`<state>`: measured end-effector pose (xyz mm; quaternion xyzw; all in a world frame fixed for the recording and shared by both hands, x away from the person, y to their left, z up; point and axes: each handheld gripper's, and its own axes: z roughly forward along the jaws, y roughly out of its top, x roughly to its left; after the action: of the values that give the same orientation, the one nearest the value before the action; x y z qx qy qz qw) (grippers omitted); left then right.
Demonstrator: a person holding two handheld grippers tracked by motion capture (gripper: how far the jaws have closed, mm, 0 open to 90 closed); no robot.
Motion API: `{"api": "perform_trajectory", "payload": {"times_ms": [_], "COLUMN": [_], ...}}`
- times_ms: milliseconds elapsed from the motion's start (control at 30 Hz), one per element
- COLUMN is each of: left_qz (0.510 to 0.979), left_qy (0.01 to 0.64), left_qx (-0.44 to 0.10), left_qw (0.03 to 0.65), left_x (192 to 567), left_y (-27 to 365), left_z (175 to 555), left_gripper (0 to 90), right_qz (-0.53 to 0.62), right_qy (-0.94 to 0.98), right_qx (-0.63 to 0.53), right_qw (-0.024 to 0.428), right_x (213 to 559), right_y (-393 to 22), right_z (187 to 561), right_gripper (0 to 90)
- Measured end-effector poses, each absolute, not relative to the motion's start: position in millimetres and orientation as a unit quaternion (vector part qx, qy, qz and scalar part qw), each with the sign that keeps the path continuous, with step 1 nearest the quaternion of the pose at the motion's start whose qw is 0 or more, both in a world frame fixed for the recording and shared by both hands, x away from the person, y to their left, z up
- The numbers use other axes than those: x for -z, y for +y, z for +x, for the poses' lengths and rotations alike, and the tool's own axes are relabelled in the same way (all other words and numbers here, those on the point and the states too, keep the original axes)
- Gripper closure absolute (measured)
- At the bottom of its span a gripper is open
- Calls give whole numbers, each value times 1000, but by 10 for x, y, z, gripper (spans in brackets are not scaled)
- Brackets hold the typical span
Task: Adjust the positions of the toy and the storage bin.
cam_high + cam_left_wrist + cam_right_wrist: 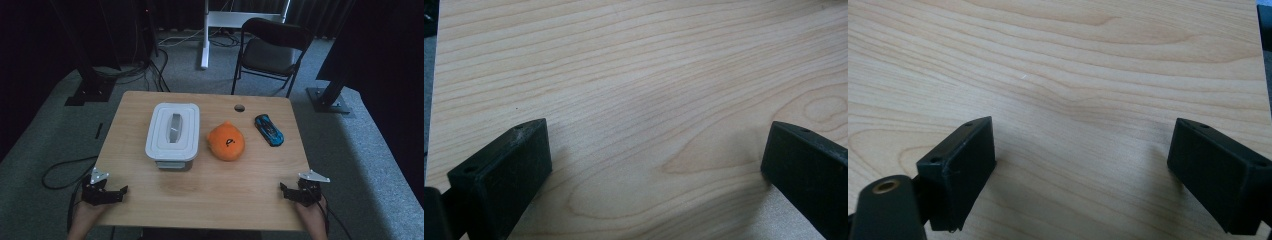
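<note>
While both tools sit at the near corners of the wooden surface point(210, 200), nothing is held in either one. Left tool point(121, 190) rests at the near left corner, hand point(87, 215) coming in from the bottom edge, jaws pointing toward the middle of the surface. Left gripper view: its two black jaws stand wide apart, bare wood grain between them, no object in the gap. Right tool point(283, 188) rests at the near right corner, hand point(312, 215) behind it, grey three-cornered plate on top, jaws pointing inward. Right gripper view: jaws spread wide, bare wood between them, gripping nothing.

Things lie in a row across the middle of the surface, well apart from both tools. White lidded container point(173, 134) is left of centre, lid on, a grey handle strip along the lid top. Orange round plush toy point(226, 142) is just right of the container, near it but not touching, a dark mark on its top. Blue toy car point(269, 129) is right of the plush, angled, apart from it. A small round hole point(239, 108) sits in the surface near the far edge, behind the plush.

Beyond the surface: black folding chair point(272, 50) on grey carpet, white desk leg point(205, 32) to its left, cables on the floor at far left
</note>
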<state>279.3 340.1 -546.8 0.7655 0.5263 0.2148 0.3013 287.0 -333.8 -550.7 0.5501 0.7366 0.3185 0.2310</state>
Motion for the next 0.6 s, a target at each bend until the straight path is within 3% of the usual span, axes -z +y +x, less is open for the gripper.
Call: {"api": "perform_trajectory", "payload": {"times_ms": [600], "left_qz": [759], "left_qy": [537], "left_qx": [-218], "left_qw": [298], "left_x": [5466], "left_y": [3389], "left_z": [2799], "left_gripper": [2], "right_qz": [539], "right_qy": [751], "right_qx": [-310], "right_qw": [222], "right_x": [5449], "right_y": [-3313], "right_z": [2867], "right_gripper": [110]}}
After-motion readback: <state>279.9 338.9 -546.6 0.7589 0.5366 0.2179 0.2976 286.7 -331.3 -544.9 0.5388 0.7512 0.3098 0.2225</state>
